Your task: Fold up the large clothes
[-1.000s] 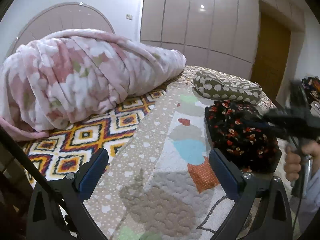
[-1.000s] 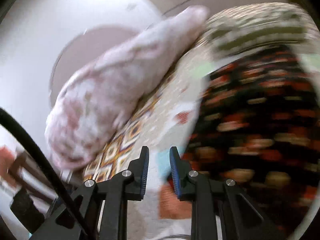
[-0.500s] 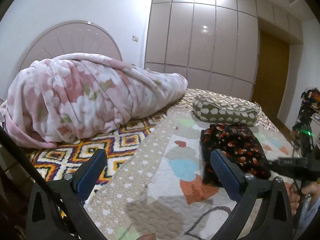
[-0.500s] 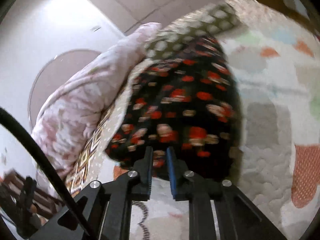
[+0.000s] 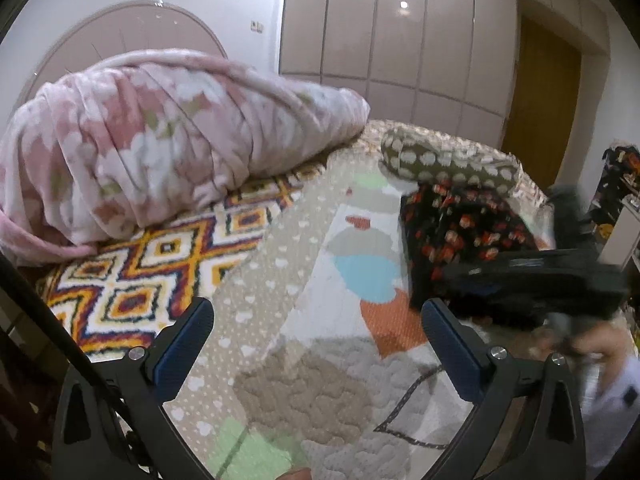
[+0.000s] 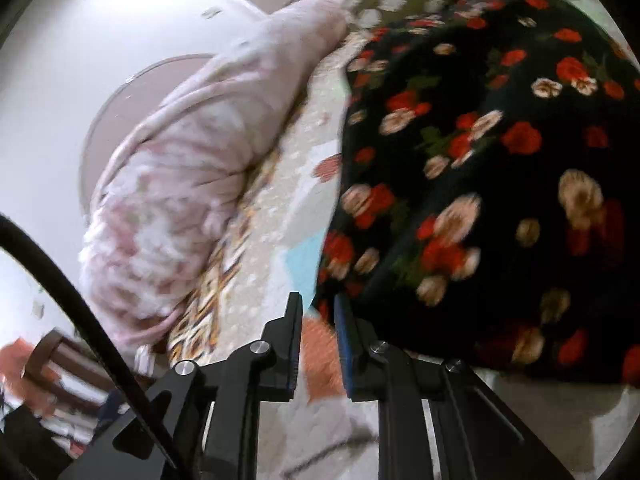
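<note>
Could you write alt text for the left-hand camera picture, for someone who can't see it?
A wide-open two-fingered tool hovers over a patchwork quilt on a bed. To its right, a blurred second tool reaches a folded black floral garment. Behind lie a bundled pink blanket and an olive pillow.

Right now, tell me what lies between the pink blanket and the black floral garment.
In the left wrist view, only bedcover lies between pink blanket and black floral garment.

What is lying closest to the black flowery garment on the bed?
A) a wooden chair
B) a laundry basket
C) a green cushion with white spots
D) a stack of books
C: the green cushion with white spots lies right behind the black flowery garment on the quilt.
</note>
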Motion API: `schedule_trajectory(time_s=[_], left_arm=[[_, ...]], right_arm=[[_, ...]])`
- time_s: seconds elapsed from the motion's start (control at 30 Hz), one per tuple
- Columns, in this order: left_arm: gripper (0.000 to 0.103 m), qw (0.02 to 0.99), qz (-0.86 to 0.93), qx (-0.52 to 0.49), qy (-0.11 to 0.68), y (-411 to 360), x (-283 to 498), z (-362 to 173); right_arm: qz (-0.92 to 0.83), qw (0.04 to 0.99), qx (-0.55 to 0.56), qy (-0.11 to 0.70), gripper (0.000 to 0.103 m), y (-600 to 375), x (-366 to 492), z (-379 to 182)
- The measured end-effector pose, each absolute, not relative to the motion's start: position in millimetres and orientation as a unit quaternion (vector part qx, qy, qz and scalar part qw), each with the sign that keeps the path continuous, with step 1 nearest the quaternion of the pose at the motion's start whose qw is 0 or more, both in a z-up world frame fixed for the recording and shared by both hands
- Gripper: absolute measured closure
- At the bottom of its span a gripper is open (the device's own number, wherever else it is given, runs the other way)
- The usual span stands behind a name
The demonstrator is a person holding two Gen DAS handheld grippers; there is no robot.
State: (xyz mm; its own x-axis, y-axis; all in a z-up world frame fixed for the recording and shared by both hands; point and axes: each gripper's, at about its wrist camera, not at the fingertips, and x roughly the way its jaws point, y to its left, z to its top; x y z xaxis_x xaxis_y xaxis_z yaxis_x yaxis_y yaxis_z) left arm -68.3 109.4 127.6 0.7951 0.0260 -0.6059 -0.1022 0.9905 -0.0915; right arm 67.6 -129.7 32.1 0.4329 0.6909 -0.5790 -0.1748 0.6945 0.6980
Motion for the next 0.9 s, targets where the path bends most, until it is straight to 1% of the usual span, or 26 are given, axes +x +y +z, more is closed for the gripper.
schedule_trajectory(time_s=[0.03, 0.1, 0.13, 0.33, 0.4, 0.5, 0.6, 0.77, 0.9], left_arm=[[0.000, 0.943, 0.031, -0.061, 0.326, 108, -67, 123], [0.000, 0.938, 0.021, -0.065, 0.340, 102, -64, 112], [0.000, 0.934, 0.014, -0.065, 0.350, 98, -62, 105], [0.000, 0.908, -0.025, -0.061, 0.414, 66, -53, 57], [0.000, 0.898, -0.034, -0.063, 0.435, 56, -49, 41], [0.000, 0.879, -0.033, -0.061, 0.472, 45, -44, 14], [0.000, 0.887, -0.018, -0.017, 0.462, 32, -46, 7], [0.000, 0.890, -0.009, -0.005, 0.457, 26, -48, 3], [0.000, 0.880, -0.010, 0.001, 0.475, 24, -41, 4]], right_arm=[[0.276, 0.803, 0.270, 0.454, 0.082, -133, 60, 37], [0.266, 0.827, 0.232, 0.438, 0.067, -145, 35, 49], [0.254, 0.838, 0.216, 0.432, 0.064, -151, 25, 53], [0.141, 0.889, 0.139, 0.414, 0.061, -207, -46, 56], [0.107, 0.898, 0.124, 0.409, 0.053, -218, -68, 52], [0.070, 0.901, 0.133, 0.408, 0.052, -234, -98, 40], [0.057, 0.897, 0.160, 0.408, 0.052, -245, -116, 30], [0.037, 0.894, 0.177, 0.410, 0.051, -250, -127, 24], [0.022, 0.895, 0.176, 0.410, 0.046, -248, -135, 22]])
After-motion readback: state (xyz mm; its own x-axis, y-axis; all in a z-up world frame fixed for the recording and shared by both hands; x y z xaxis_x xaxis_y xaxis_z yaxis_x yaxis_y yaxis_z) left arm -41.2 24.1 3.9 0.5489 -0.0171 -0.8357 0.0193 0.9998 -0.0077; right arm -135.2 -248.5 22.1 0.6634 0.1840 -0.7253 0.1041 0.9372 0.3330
